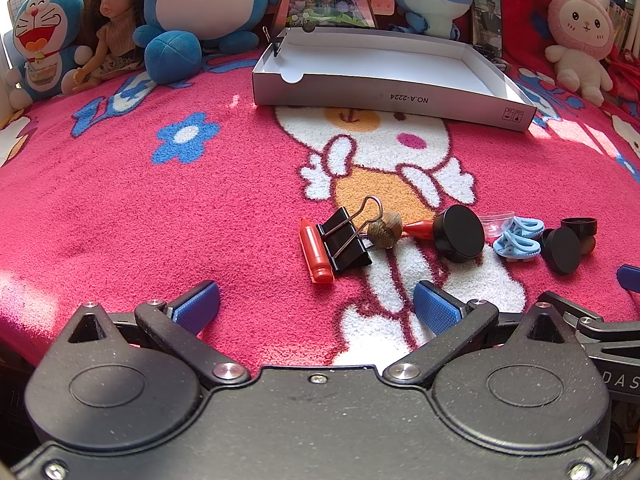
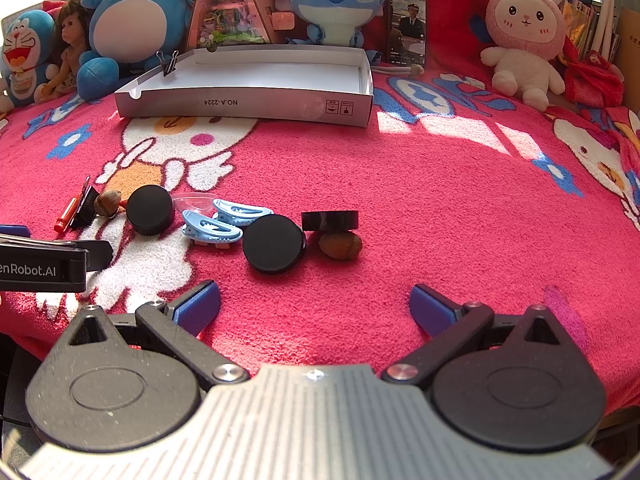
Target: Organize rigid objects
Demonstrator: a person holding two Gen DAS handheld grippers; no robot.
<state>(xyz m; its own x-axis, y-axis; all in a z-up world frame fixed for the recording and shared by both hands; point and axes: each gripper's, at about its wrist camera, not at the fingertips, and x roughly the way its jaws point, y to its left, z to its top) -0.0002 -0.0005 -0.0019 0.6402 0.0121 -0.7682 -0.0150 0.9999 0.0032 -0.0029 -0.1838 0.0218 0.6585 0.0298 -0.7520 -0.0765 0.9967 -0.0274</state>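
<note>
on the pink blanket (image 1: 160, 220):
left gripper (image 1: 316, 304): jaws spread wide, holding nothing, short of the binder clip (image 1: 346, 242).
right gripper (image 2: 316, 304): spread wide, empty, near black disc (image 2: 274, 244).

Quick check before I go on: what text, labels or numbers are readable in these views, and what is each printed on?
"NO.A-2224", upside down, on the front wall of the white box.
"enRobot.AI", cut off at the frame edge, on the left gripper body in the right wrist view.
"DAS", cut off, on the right gripper's body at the left wrist view's right edge.
Two small symbols on the box wall: too small to read.
</note>
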